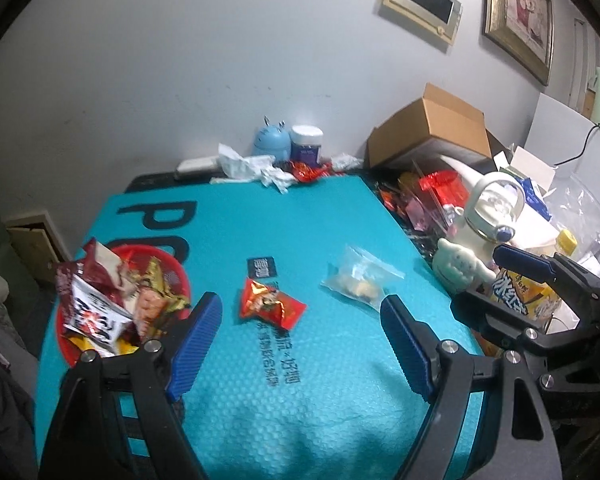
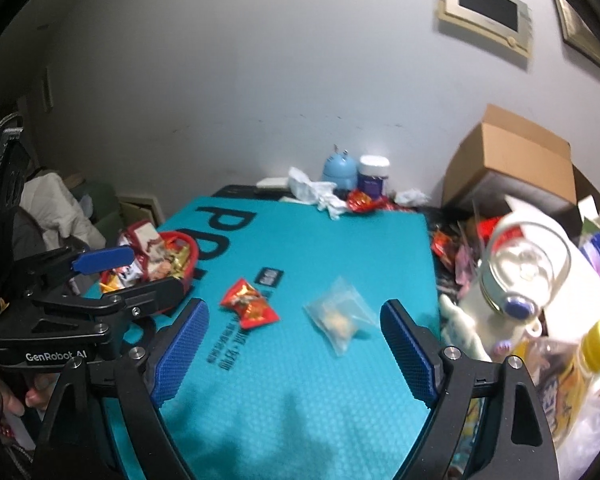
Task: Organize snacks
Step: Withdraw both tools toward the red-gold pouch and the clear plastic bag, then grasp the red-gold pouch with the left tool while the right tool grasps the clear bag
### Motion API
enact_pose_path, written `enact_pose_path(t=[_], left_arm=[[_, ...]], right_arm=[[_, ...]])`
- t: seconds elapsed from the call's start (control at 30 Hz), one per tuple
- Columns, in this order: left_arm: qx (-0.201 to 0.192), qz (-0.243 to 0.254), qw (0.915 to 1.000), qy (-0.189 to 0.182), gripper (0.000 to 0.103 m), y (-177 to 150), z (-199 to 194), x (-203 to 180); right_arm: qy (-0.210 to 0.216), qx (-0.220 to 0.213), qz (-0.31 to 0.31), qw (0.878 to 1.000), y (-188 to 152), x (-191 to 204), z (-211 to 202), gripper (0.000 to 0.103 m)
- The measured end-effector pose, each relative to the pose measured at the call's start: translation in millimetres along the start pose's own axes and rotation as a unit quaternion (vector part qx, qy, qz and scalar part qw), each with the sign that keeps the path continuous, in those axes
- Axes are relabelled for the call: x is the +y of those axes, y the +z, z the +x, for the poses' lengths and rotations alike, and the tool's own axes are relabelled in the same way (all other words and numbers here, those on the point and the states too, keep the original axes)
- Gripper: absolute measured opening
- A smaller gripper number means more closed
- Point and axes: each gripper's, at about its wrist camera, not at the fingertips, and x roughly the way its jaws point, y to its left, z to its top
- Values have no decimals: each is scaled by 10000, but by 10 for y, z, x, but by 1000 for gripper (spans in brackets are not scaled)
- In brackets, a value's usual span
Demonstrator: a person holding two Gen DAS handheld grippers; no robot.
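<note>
A: How do the tools stand?

B: The left gripper (image 1: pixel 300 320) has its blue fingers (image 1: pixel 196 340) spread wide with nothing between them, only bare mat below. The right gripper (image 2: pixel 294 332) is just as wide and just as empty. In the left wrist view the right gripper shows at the right edge, its jaws apart; in the right wrist view the left one sits at the left, in front of the basket.

A: And the snacks?

B: Two lie loose on the teal mat (image 1: pixel 320 420), about mid-mat. The red candy packet (image 1: pixel 270 304) lies ahead of the left gripper, toward the left finger. The clear bag (image 1: pixel 360 280), with something pale inside, lies to its right, apart from it. A small black label (image 1: pixel 263 267) is printed just beyond the red packet.

A: The rest?

B: The red basket (image 1: pixel 176 270) sits at the mat's left edge, heaped with wrapped snacks that stick up over its rim.

A: Past the mat?

B: Along the far edge: crumpled white wrappers (image 1: pixel 256 168), a blue round figure (image 1: pixel 271 142) and a white-lidded jar (image 1: pixel 307 143). Off the right edge: a cream kettle (image 1: pixel 496 208), a cardboard box (image 1: pixel 432 128) and a yellow-capped bottle (image 2: pixel 596 344).
</note>
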Motion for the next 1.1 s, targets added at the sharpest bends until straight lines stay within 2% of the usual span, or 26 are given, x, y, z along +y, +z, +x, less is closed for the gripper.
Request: enact_pose_path(t=[0.7,1.1], left_arm=[[862,-92,9961,-185,81,-121,952,137],[1147,-144,9932,-118,81,-104,1448,307]], right_arm=[[-124,795,354,9961,-234,-304,774,89],[-224,994,347,9942,-229,-431,1254,88]])
